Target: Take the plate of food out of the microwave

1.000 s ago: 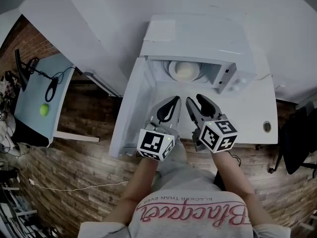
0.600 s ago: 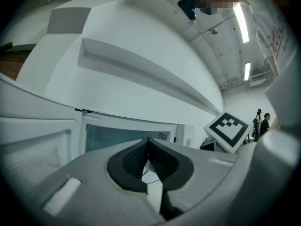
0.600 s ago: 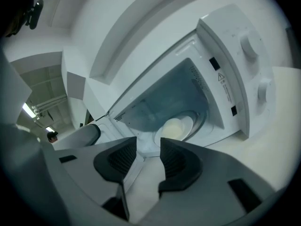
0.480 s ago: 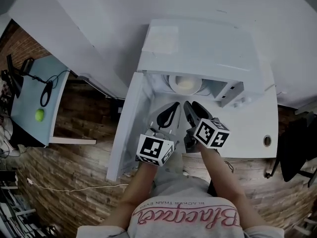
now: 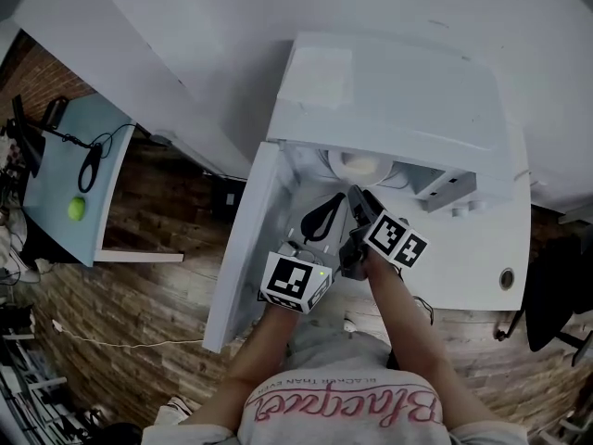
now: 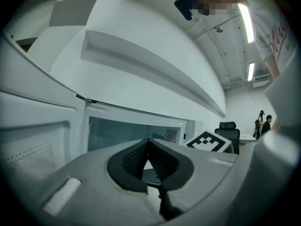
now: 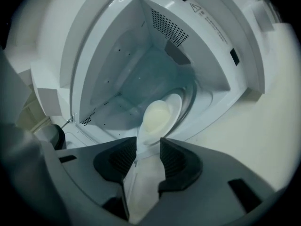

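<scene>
Right claw (image 7: pixel 148 142) points into the open microwave (image 5: pixel 389 91). Its jaws have just been closing a little but stand parted and grip nothing. The plate (image 7: pixel 178 102) of pale food (image 7: pixel 155 117) lies just ahead of its tips, on the oven floor. Left claw (image 6: pixel 149 140) is clenched empty, just beside the right one, with the open door (image 5: pixel 243 239) on its outer side.

A white plate (image 7: pixel 178 101) heaped with pale food (image 7: pixel 155 117) is shown lying inside the open-doored white microwave (image 5: pixel 398 91).
</scene>
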{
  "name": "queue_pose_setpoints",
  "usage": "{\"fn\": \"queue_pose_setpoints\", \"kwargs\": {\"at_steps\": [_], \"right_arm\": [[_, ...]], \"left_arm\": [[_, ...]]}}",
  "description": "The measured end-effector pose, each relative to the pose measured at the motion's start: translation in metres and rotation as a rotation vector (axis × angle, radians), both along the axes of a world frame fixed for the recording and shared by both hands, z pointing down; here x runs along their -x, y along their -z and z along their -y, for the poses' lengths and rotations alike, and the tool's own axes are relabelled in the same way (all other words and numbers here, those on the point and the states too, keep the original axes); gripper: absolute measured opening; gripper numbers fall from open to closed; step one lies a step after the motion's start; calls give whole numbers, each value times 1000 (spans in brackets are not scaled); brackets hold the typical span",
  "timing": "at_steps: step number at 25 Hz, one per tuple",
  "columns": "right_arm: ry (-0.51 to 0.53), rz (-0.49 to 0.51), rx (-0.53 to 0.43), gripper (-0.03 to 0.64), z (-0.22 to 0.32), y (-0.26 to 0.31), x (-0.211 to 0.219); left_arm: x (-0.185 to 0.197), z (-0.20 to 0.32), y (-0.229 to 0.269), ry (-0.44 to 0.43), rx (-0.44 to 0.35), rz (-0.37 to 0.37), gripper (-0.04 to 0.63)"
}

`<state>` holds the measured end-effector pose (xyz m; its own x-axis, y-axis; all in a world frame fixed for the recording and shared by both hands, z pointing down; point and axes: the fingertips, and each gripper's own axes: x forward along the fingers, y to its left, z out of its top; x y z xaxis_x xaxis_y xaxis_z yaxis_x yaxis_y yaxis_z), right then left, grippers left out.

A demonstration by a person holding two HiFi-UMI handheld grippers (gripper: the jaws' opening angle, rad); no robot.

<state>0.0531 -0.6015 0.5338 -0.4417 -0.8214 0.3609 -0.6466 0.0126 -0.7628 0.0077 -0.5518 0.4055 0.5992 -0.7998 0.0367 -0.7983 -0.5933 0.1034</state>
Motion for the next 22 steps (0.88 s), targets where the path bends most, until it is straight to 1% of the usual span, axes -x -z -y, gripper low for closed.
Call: {"fn": "queue_pose_setpoints", "kwargs": {"at_steps": [6, 11, 13, 17, 22], "right_arm": [[-60, 78, 56, 161, 13, -11, 4], [-157, 186, 168, 163, 20, -23, -1], [-181, 195, 196, 163, 20, -25, -3], [-218, 172, 237, 161, 21, -27, -4], [-274, 202, 356, 133, 20, -33, -7]], "left_arm": [[10, 7, -5, 24, 15, 0, 6], [14, 10, -10, 32, 31, 2, 6], [14, 10, -11, 31, 38, -1, 6], [14, 10, -11, 20, 54, -15, 6], [23, 5, -11, 34, 90, -52, 6]]}}
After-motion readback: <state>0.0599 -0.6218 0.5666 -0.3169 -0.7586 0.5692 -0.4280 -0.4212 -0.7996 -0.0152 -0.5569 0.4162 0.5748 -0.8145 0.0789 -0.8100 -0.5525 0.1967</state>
